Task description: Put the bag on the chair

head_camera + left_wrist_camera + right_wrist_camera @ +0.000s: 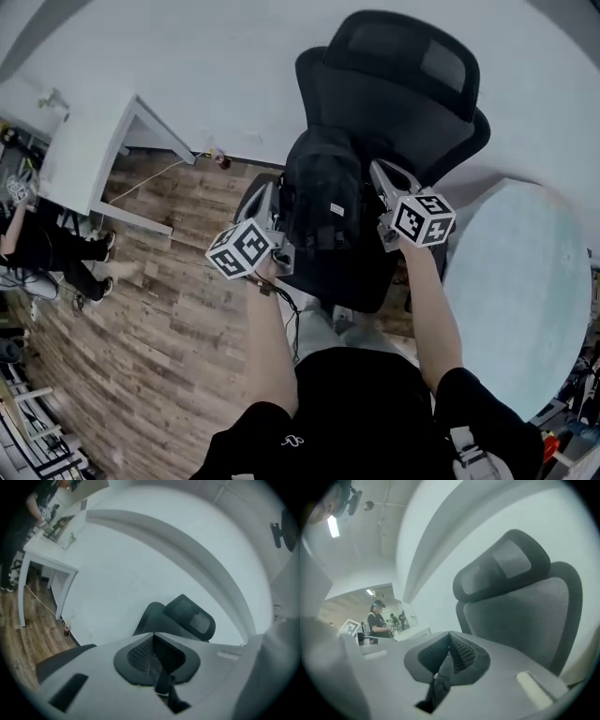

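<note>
My left gripper [153, 635] and right gripper [450, 634] are each clamped on a dark strip of the bag [323, 187]. It stands upright between them above the seat, just before the chair [403, 80] back.

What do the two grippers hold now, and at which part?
The black bag: the left gripper and right gripper each pinch a dark strap of it.
</note>
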